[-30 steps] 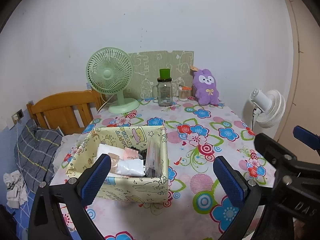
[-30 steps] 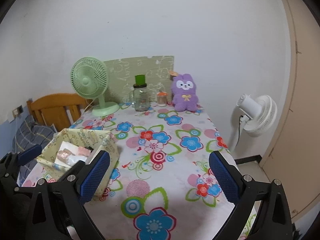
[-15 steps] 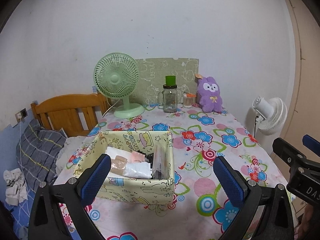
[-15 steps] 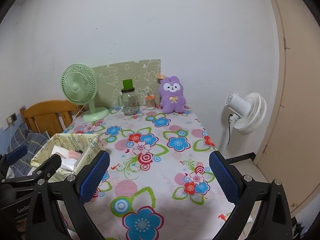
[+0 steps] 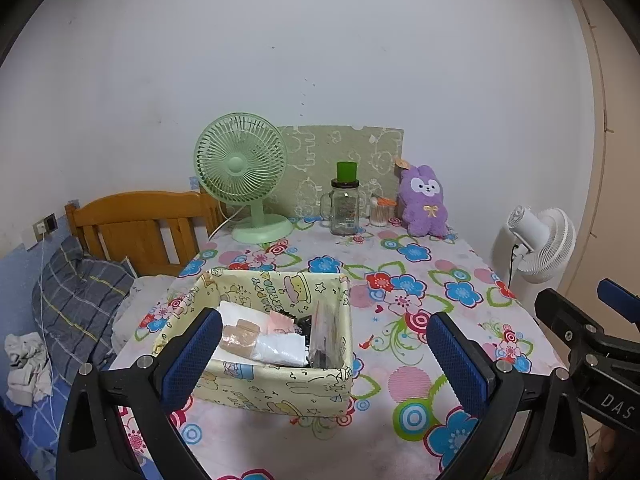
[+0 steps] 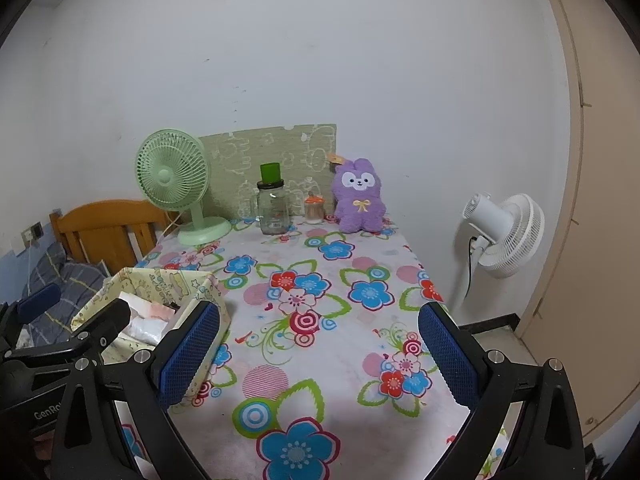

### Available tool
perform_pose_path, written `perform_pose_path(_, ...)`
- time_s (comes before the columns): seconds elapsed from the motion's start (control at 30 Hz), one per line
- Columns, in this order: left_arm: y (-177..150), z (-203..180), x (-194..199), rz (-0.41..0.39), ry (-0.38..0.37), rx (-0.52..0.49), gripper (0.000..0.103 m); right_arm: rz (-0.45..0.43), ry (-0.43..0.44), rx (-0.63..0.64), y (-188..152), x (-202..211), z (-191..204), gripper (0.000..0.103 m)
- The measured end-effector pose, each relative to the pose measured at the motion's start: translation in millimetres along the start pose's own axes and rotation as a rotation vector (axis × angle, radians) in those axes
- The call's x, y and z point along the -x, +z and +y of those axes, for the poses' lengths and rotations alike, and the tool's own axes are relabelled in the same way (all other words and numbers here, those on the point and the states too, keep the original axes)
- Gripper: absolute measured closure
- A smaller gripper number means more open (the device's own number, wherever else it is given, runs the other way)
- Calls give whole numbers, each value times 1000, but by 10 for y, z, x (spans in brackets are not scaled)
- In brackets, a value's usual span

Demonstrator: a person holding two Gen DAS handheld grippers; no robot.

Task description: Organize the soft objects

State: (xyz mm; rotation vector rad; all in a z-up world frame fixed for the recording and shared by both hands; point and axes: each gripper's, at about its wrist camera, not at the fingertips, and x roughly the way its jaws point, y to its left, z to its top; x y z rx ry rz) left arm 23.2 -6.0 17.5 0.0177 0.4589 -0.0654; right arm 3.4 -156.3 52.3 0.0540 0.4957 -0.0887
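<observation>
A purple plush rabbit (image 6: 360, 198) sits upright against the wall at the far end of a flowered tablecloth (image 6: 320, 360), just above the middle of the right wrist view. In the left wrist view it appears right of centre, in the upper half. Just beside it, toward the left of the frame, stand a small orange-capped pot (image 6: 314, 209), a glass jar with a green lid (image 6: 273, 210) and a green desk fan (image 6: 176, 192). A yellow fabric bin (image 5: 276, 340) sits in the lower middle of the left wrist view, holding what look like soft packets, though their contents are hard to tell. A white floor fan (image 6: 500, 236) stands off the table at the right edge.

The right gripper (image 6: 318, 354) hangs low in its frame, blue pads spread wide and holding nothing, well apart from the plush. The left gripper (image 5: 324, 358) is likewise spread wide and empty, hovering by the bin.

The step in hand is judged to be reaching for the plush. To do it well, approach along the bare right side of the cloth, stay clear of the jar and pot, and close on the body's middle, since soft stuffing will compress and could slip
</observation>
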Motion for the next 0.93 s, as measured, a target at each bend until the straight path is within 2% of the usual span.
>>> perform_pose_path(0.93, -15, -2, -32, 6, 7, -11, 0, 9, -2, -9, -15, -52, -21, 2)
